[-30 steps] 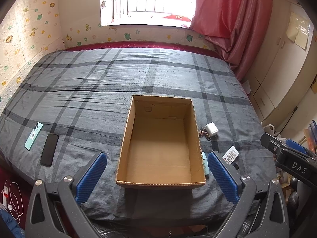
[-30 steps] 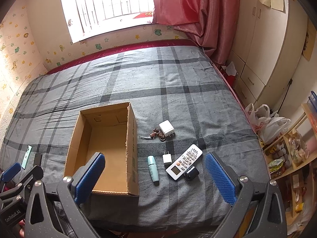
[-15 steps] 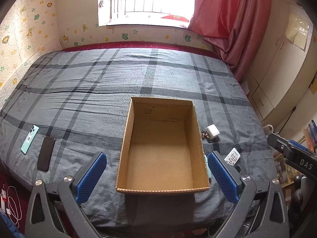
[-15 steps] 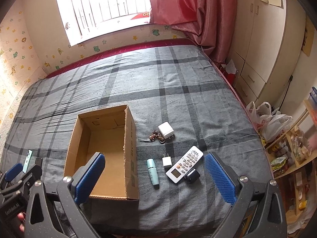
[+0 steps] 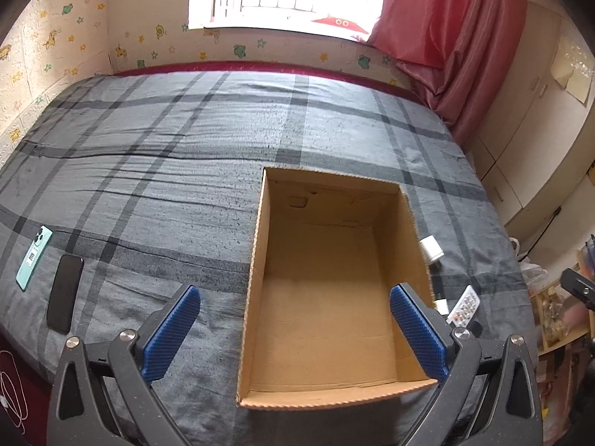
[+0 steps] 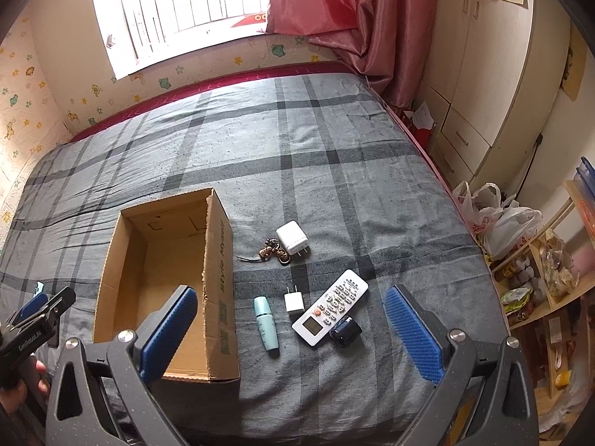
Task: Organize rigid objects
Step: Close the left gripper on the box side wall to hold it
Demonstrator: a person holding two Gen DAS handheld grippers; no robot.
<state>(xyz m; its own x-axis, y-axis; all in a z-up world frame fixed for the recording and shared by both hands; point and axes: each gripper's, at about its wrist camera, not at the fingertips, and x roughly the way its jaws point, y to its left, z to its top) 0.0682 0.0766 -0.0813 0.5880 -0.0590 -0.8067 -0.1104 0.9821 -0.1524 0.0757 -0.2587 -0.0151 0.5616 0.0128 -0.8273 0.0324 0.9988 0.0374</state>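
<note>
An empty open cardboard box (image 5: 331, 398) (image 6: 220, 278) lies on the grey plaid bed. Right of it lie a white remote (image 6: 330, 306), a small white plug (image 6: 293, 300), a large white charger (image 6: 292, 237), a key bunch (image 6: 273, 252), a mint tube (image 6: 266, 325) and a dark blue case (image 6: 346, 330). Two phones, mint (image 5: 34, 258) and black (image 5: 65, 293), lie at the bed's left. My left gripper (image 5: 293, 329) hovers open above the box's near end. My right gripper (image 6: 292, 329) hangs open above the small items.
Cream wardrobes (image 6: 494, 85) and a red curtain (image 6: 346, 18) stand to the right of the bed (image 5: 178, 156). Plastic bags (image 6: 498, 219) and cluttered wooden shelves (image 6: 546, 267) sit at the right. A white cable (image 5: 13, 390) lies at the lower left.
The left gripper has shifted left and slightly forward, so the box sits further right in its view. The right gripper's view has drawn back a little. Both stayed open.
</note>
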